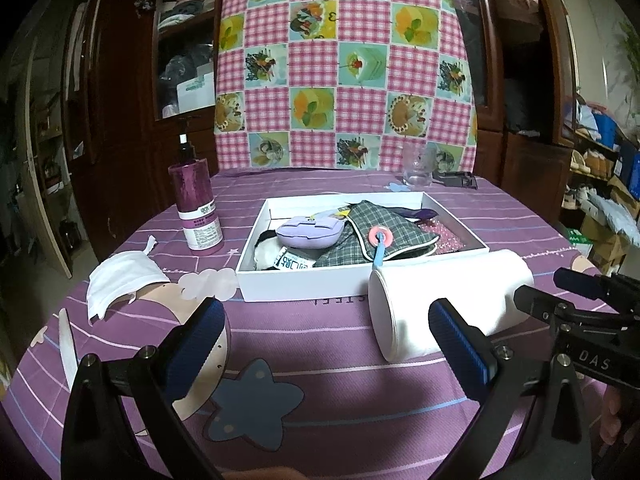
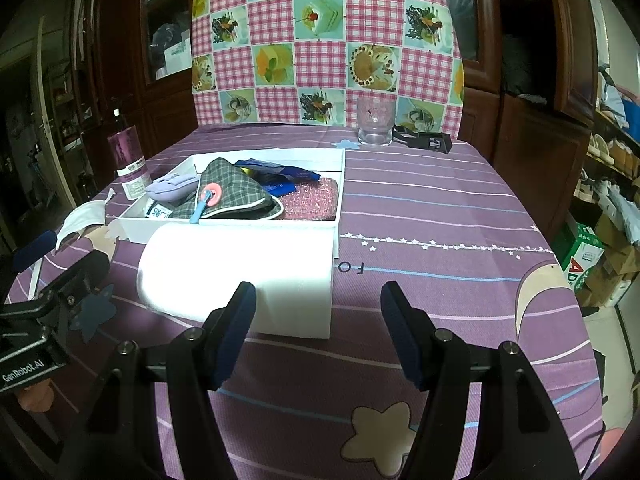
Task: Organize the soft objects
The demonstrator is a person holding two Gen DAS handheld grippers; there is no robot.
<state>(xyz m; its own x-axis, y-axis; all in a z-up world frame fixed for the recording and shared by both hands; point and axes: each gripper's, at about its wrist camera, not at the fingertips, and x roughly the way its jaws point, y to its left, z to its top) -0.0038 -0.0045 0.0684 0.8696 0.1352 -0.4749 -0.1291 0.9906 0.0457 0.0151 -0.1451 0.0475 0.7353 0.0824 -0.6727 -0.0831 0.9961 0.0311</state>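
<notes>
A white paper roll lies on its side on the purple tablecloth, against the near wall of a white box filled with a plaid cloth and a lilac pouch. The left gripper and the right gripper both gape wide, holding nothing.

left wrist: low, near, faces table | right wrist: same | shared: white box

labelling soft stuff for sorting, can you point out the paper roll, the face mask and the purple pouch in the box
paper roll point(image 1: 460, 292), left wrist view, middle of its side.
face mask point(image 1: 124, 276), left wrist view, centre of the white fabric.
purple pouch point(image 1: 310, 232), left wrist view, its top face.
</notes>
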